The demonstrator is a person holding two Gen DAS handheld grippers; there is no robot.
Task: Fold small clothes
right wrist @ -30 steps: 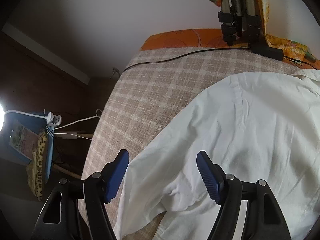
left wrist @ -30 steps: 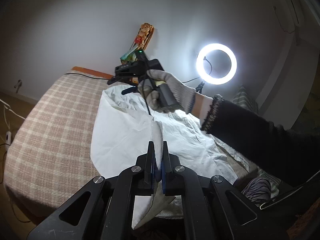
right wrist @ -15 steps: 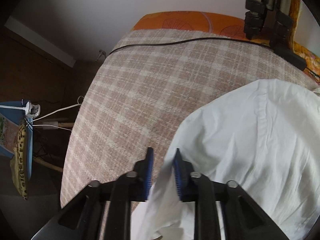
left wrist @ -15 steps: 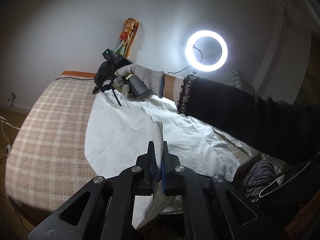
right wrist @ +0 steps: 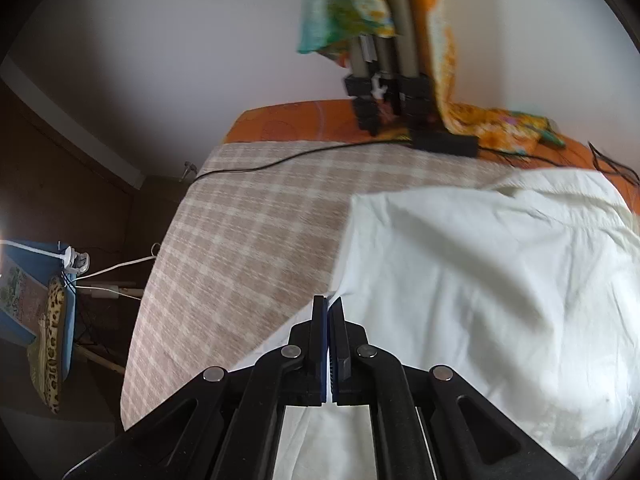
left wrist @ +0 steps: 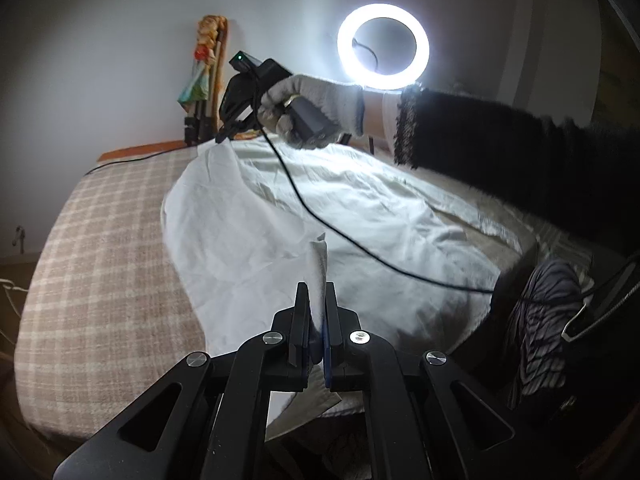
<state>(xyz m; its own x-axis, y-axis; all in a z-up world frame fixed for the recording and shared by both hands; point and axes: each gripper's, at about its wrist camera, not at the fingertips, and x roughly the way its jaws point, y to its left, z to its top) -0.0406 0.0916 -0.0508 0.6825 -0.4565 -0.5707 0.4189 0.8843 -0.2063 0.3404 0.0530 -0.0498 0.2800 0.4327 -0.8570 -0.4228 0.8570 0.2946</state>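
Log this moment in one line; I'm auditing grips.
left gripper: shut on white garment | right gripper: just closed on garment edge | checked cover: beneath

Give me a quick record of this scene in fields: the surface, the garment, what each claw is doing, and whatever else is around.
surface: bed with a checked cover
garment: white shirt, spread out, rumpled
left claw: shut on the shirt's near edge
right claw: just closed, shut on the shirt's far edge, lifting it
right hand: gloved, holding the right claw's handle
cable: black, hanging over the shirt
background: lit ring light; tripod with a colourful cloth
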